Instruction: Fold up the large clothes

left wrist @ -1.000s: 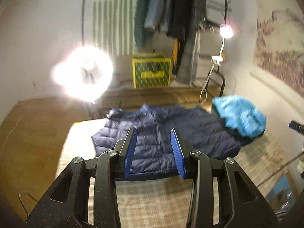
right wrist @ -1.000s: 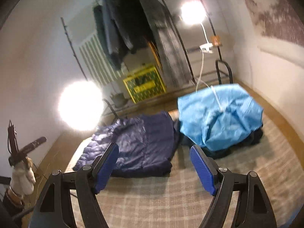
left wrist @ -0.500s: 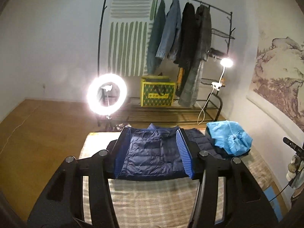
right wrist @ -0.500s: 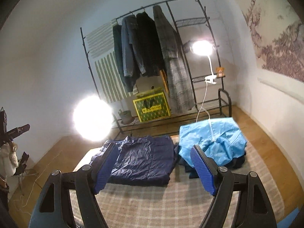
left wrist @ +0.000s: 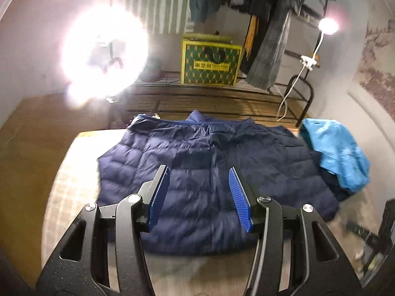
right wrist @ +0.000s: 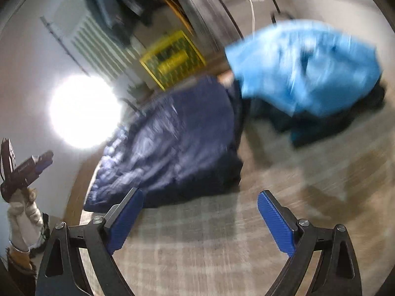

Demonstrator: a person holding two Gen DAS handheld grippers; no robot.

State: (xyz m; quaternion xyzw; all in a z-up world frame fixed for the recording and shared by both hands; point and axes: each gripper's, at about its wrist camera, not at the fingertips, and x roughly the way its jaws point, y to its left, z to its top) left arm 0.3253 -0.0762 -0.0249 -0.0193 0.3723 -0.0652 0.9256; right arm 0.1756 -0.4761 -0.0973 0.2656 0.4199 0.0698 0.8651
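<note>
Nearest in the left wrist view, the left gripper (left wrist: 198,197) hangs over the lower middle of the navy jacket (left wrist: 212,172), its jaws parted with nothing between them; the fabric lies below, not pinched. In the right wrist view the right gripper (right wrist: 200,218) is spread wide and bare over the checked mat (right wrist: 222,246) — its jaws have just been opening — with the jacket's near hem (right wrist: 172,197) at about 11 o'clock from the tips.

The jacket (right wrist: 177,143) lies spread flat on the mat (left wrist: 74,172), collar at the far edge toward 12 o'clock, hem toward the camera. Touching its right side, at about 2 o'clock in the left view, a light blue garment (left wrist: 335,153) sits heaped on something dark. Beyond the mat stand a ring light (left wrist: 103,56) at 10 o'clock, a yellow-green box (left wrist: 209,61) at 12 on a low rack, and hanging coats (left wrist: 266,24) above it.

The fold looks not yet begun. Risks from here, as I judge them: the slippery quilted shell could slide out of a shallow pinch, or a jaw could catch only the top layer so the fold drags crooked. The right-hand grab sits near the blue heap — a wide jaw could snag that garment too. The right view is blurred, so its exact gap to the hem is unclear.
</note>
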